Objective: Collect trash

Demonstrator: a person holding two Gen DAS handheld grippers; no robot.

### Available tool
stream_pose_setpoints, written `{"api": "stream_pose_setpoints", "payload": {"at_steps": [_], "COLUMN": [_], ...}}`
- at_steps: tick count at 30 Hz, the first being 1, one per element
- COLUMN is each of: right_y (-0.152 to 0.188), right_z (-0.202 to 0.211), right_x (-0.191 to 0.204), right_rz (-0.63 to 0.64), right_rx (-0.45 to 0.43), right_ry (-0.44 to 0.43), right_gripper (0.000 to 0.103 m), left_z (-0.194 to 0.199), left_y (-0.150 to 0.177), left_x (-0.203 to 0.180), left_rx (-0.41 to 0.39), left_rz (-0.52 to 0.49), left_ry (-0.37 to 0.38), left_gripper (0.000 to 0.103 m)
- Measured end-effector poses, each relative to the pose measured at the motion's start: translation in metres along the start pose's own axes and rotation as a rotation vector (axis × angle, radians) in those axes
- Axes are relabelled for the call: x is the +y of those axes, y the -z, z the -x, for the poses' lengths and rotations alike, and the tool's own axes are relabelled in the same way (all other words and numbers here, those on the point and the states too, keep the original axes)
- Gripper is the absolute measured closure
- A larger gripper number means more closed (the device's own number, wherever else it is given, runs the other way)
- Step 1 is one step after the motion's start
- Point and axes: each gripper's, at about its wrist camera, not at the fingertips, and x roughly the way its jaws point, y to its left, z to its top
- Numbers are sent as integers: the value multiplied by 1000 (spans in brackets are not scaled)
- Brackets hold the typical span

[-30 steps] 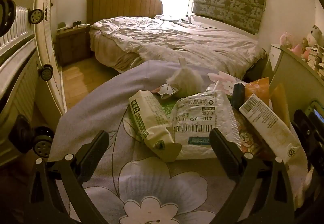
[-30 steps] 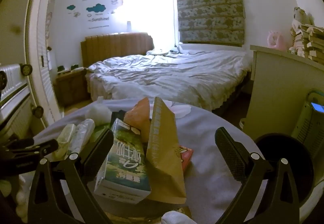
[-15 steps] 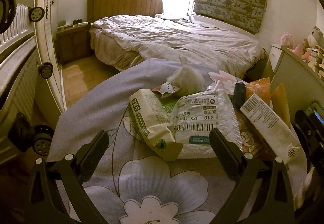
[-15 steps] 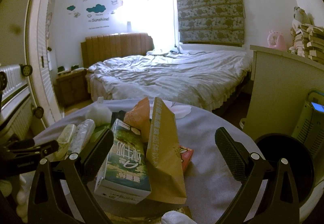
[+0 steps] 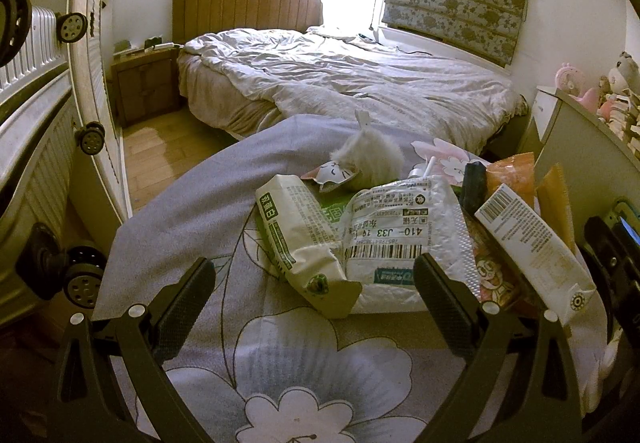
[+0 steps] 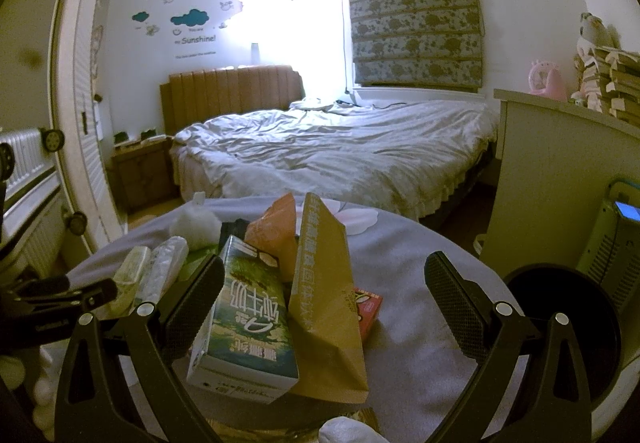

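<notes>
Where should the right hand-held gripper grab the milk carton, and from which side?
Grip the milk carton across its two long flat sides, coming straight in from its near end; it lies tilted between the open right hand-held gripper jaws, close beside the brown paper bag.

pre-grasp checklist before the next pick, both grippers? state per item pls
1. Left gripper open, nothing held: ok.
2. Right gripper open, nothing held: ok.
3. Target between the right fingers: the green-and-white milk carton and the tall brown paper packet both sit in the gap; a single-item pick is not ok.
4. Left target: the crumpled white-and-green paper wrapper overlaps the white plastic mailer bag with barcode label; separation cannot tell.
5. Round black bin in view to the right, beside the table: ok. Whether it has room: cannot tell.
6. Flowered grey tablecloth lies flat where it shows; snag risk looks low: ok.
</notes>
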Motion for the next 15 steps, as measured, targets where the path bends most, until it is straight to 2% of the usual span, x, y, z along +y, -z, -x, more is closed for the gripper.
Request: {"api": "stream_pose_setpoints", "payload": {"at_steps": [11, 15], "right_y": [0, -5], "right_z": [-2, -8], "right_x": [2, -2], "right_rz": [1, -13], "right_rx": [-1, 23], "right_ry": [-5, -58], "right_gripper": [4, 4], "left_z": [0, 3], "left_y": [-1, 2], "left_x": [0, 11], "left_rx": [2, 14], "left_rz": [7, 37], "left_ry": [6, 49], "left_gripper": [5, 5]}}
